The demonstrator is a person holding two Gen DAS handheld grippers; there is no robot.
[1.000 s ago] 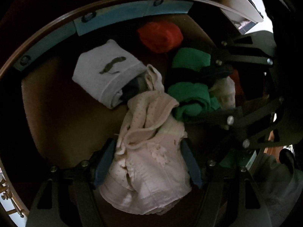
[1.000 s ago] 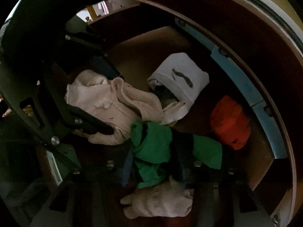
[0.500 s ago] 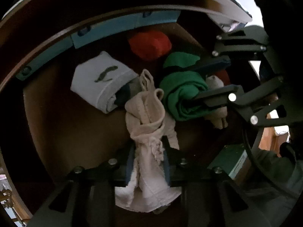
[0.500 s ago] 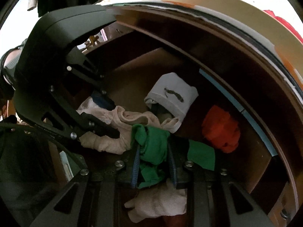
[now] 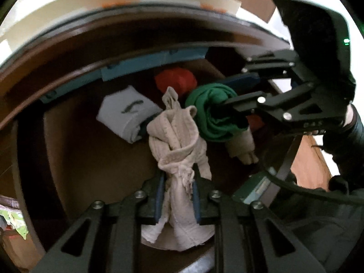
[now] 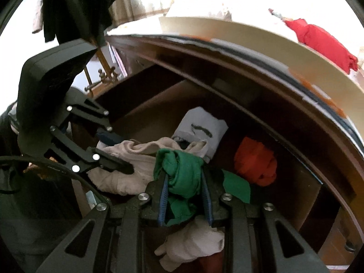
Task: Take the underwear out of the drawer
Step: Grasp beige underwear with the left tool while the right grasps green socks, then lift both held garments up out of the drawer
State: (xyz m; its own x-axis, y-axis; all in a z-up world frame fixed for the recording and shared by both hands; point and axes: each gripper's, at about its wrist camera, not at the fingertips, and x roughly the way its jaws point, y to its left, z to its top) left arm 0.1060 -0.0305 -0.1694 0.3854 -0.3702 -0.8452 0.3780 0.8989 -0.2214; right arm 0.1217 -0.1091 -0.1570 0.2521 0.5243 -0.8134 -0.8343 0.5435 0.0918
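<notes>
Left wrist: beige underwear (image 5: pixel 179 150) bunched lengthwise between fingers (image 5: pixel 159 195)

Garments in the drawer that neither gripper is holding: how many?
3: grey folded piece at the back, orange bundle to its right, pale bundle below the right gripper. Others may be hidden.

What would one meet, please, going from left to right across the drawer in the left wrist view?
Folded grey garment → beige garment, clamped in the left gripper → green garment, clamped in the right gripper.
</notes>
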